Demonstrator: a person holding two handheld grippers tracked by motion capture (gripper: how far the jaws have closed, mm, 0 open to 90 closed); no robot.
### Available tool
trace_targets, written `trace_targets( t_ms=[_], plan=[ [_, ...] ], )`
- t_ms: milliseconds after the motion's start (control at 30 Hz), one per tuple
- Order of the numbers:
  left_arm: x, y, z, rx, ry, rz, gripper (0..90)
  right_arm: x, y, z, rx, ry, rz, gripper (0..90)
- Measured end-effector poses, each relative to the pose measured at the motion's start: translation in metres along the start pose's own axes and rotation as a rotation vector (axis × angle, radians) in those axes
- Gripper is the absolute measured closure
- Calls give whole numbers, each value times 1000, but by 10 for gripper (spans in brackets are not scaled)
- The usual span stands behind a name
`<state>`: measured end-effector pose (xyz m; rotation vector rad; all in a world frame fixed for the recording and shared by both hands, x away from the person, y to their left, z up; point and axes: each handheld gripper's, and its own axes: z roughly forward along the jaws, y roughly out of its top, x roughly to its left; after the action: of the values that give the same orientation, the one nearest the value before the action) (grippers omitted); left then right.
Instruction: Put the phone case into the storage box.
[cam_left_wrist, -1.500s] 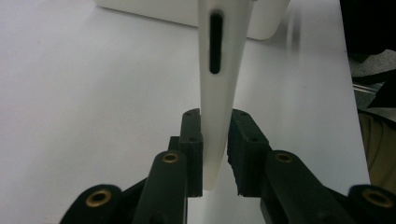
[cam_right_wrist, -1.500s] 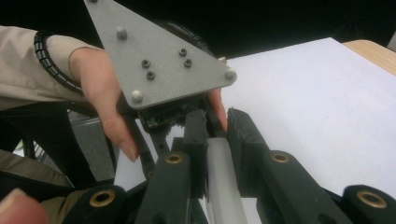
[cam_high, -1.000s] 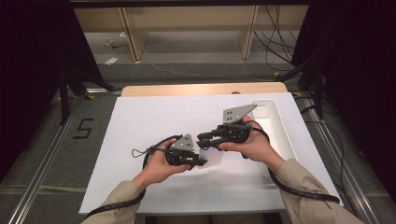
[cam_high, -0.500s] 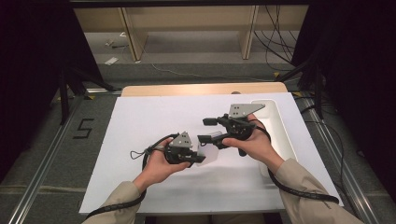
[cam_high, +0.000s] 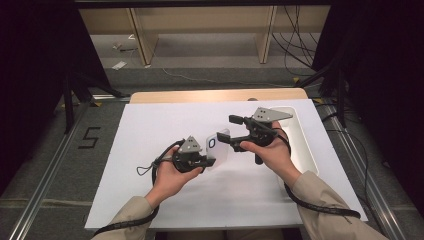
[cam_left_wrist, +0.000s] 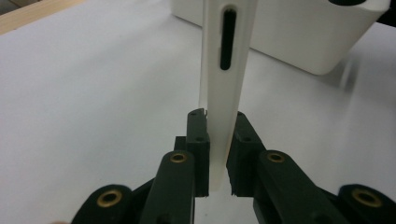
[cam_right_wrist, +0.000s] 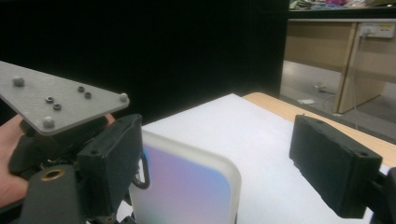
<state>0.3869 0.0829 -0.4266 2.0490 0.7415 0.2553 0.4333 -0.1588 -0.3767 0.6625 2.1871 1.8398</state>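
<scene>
White plastic phone case (cam_high: 218, 145) is pinched edgewise by the left tongs (cam_high: 212, 161), while the right tongs (cam_high: 234, 132), just opened wide around it, leave it liable to be dropped.

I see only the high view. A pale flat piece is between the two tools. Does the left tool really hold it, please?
Observer: Yes. In the left gripper view, the left tool is clamped on the lower end of the white case, with a pad pressing on each side.
Operator: And the right tool, does it grip too?
Observer: No. In the right gripper view, the jaws of the right tool have just been opening. The white case stands between them, close to one pad, and the other pad is well clear of it.
</scene>
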Motion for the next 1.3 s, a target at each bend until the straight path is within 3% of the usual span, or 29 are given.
trace_targets(
  t_ms=[267, 733, 1300],
  plan=[
    [0, 1, 0, -23, 45, -46, 808, 2, -5, 4, 6, -38, 11, 159],
    [-4, 7, 9, -22, 91, -86, 808, 13, -10, 11, 3, -75, 7, 133],
    [-9, 12, 18, -27, 101, -106, 808, 21, -19, 20, 11, -175, 15, 126]
  ],
)
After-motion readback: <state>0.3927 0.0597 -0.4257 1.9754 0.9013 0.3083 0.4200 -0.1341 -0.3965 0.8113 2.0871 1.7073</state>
